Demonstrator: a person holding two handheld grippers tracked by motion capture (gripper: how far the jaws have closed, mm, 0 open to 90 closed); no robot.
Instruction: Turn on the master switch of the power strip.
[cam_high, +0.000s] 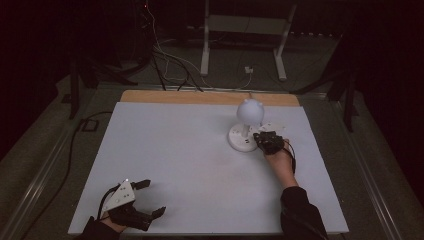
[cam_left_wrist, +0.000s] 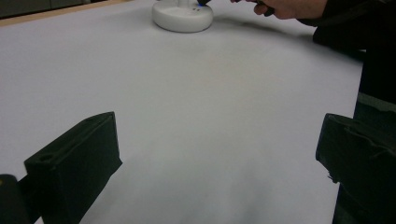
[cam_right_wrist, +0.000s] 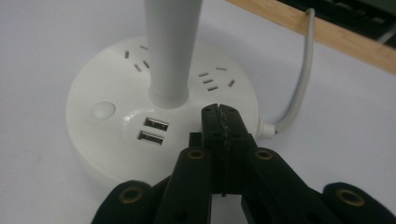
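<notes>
A white desk lamp stands at the table's far right, with a globe head (cam_high: 250, 111), a thin stem (cam_right_wrist: 170, 51) and a round base (cam_right_wrist: 112, 140). The base carries socket slots, two USB ports (cam_right_wrist: 154, 130) and a round button (cam_right_wrist: 103, 110). My right gripper (cam_right_wrist: 219, 112) is shut, nothing between its jaws, its tips at the base's top to the right of the USB ports; I cannot tell if they touch. From above the right gripper (cam_high: 261, 137) lies at the base's (cam_high: 241, 140) right side. My left gripper (cam_high: 153, 197) rests open at the near left corner, left gripper (cam_left_wrist: 219, 158) jaws wide apart over bare table.
The white table top (cam_high: 190, 165) has a wooden strip (cam_high: 200, 97) along its far edge. The lamp's white cable (cam_right_wrist: 299, 88) runs from the base over that strip. Cables and a white metal stand (cam_high: 245, 45) lie on the floor beyond.
</notes>
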